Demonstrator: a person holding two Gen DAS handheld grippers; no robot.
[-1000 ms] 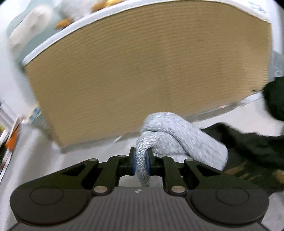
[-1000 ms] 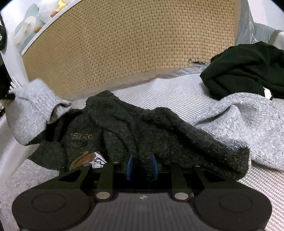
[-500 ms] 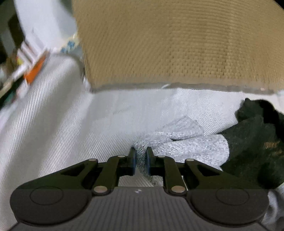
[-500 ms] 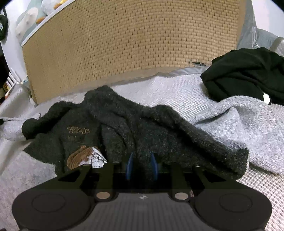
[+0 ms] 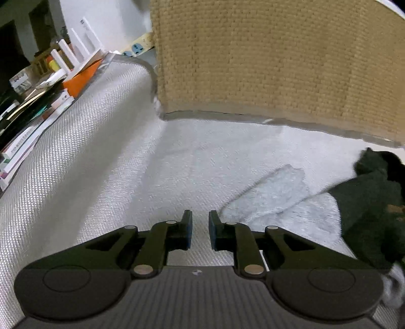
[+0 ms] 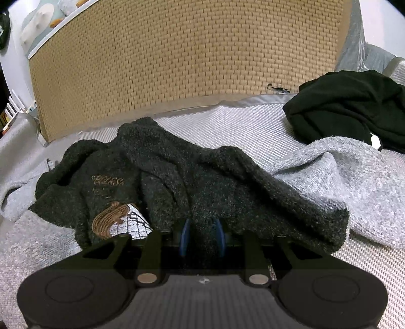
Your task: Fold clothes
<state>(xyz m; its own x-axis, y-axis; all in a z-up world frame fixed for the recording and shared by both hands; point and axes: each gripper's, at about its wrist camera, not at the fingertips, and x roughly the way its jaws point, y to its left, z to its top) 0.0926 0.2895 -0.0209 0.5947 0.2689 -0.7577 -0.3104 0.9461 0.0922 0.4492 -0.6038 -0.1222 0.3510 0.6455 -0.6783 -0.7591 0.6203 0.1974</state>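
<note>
A light grey knit sleeve [image 5: 273,194] lies flat on the white woven mattress [image 5: 106,162], just right of my left gripper [image 5: 200,224]. The left jaws are opening with nothing between them. In the right wrist view a dark fuzzy sweater [image 6: 202,172] with brown embroidery [image 6: 108,217] lies rumpled over the grey knit garment [image 6: 354,182]. My right gripper [image 6: 201,236] is shut on a fold of the dark sweater's near edge. The same dark sweater [image 5: 372,207] shows at the right edge of the left wrist view.
A tan woven headboard [image 6: 187,65] stands along the far side. A black garment [image 6: 354,106] is heaped at the back right. Books and boxes [image 5: 38,96] sit beyond the mattress's left edge. Plush toys [image 6: 38,22] rest above the headboard.
My left gripper carried the grey sleeve out to the left, laid it on the mattress and let go. The right gripper kept its hold on the dark sweater and did not move.
</note>
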